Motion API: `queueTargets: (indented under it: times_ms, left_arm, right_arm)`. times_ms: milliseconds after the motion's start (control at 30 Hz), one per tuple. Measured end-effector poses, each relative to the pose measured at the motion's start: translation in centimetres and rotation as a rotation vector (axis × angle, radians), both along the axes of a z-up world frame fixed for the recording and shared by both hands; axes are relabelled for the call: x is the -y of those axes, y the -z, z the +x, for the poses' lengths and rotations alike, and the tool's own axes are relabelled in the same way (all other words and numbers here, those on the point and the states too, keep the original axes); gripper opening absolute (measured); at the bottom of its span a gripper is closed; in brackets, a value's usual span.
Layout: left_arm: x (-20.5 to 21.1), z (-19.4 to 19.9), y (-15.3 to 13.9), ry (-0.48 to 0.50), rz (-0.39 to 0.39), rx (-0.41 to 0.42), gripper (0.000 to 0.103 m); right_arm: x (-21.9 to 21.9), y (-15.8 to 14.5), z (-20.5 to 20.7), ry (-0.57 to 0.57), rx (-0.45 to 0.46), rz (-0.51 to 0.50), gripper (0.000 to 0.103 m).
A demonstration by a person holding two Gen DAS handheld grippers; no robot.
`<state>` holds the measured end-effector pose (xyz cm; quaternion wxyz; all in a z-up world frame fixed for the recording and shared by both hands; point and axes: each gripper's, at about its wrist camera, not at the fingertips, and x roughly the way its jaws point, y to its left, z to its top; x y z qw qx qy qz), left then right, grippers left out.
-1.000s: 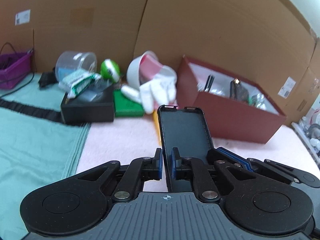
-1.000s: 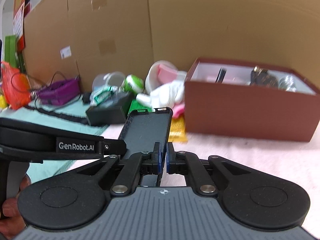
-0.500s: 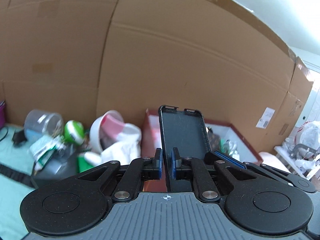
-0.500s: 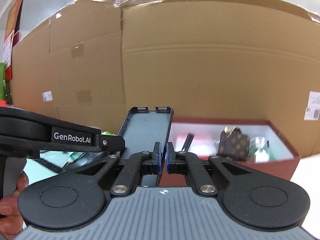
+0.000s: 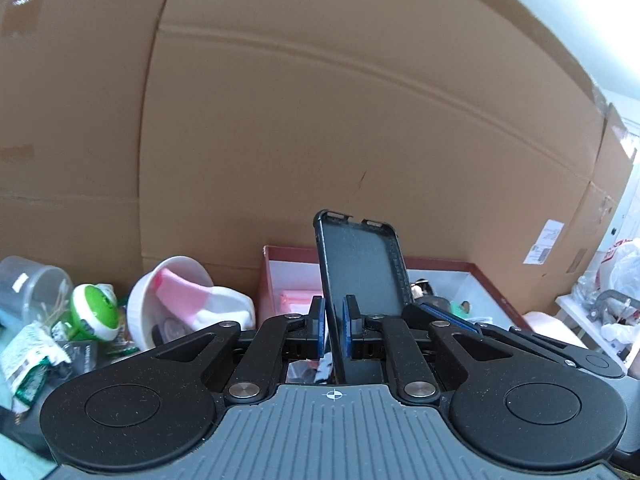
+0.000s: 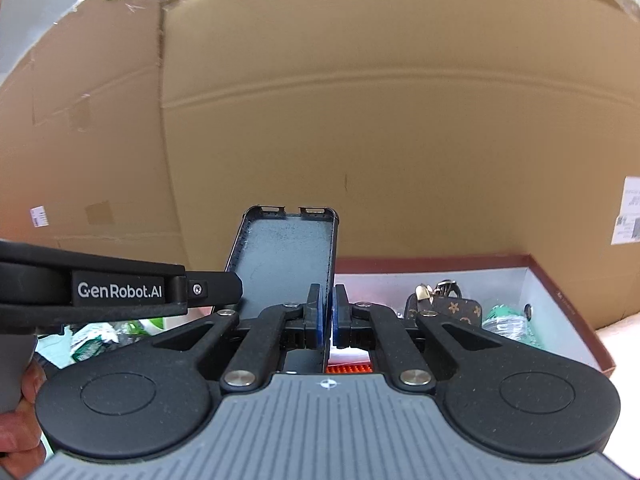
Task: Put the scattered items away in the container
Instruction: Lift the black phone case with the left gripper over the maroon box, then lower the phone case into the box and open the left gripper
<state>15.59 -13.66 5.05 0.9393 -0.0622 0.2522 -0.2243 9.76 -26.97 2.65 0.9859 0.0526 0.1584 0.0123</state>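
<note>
Open air above the red box (image 6: 568,292); keys (image 6: 448,304) and bottle (image 6: 508,322) fill its right, cardboard wall (image 6: 400,140) close behind

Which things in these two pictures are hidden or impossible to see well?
- Phone case lower end: both views, hidden behind each hand-held gripper body.
- Red box floor near front: right wrist view, covered by the right hand-held gripper.
- Label text on cardboard: too small, cut by edge.
</note>
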Motion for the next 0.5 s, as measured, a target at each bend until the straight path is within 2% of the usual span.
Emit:
queueTargets:
  times_ms: [267,300,333,367,400,433,467,500]
  left_arm:
    - [0.7,2.4,2.2,0.009,0.016,-0.054,0.007]
    - [0.7,2.4,2.4,0.014,0.015,-0.057,0.017]
    - [0.7,2.4,2.6,0.023,0.004,-0.063,0.032]
    - [0.6,2.4,2.7,0.024,-0.010,-0.066,0.038]
    - [0.4,2.2,2.8,0.025,-0.027,-0.059,0.059]
    - [0.2,2.0,2.9,0.043,-0.060,-0.045,0.075]
    - [0.1,1.7,2.9,0.041,-0.073,-0.038,0.085]
    - [0.1,1.4,2.9,0.021,-0.070,-0.023,0.099]
  right_arm:
    - [0.8,2.3,2.9,0.009,-0.054,0.024,0.006]
    - [0.8,2.6,3.0,0.008,-0.062,0.026,0.006]
    - [0.9,2.9,3.0,0.006,-0.071,0.030,0.006]
    - [0.9,3.1,3.0,0.004,-0.076,0.034,0.007]
    - [1.0,3.3,3.0,-0.003,-0.082,0.040,0.009]
    - [1.0,3.5,2.9,-0.012,-0.087,0.048,0.013]
    - [0.9,3.6,3.2,-0.019,-0.088,0.048,0.034]
    - [0.7,3.7,3.0,-0.017,-0.081,0.038,0.048]
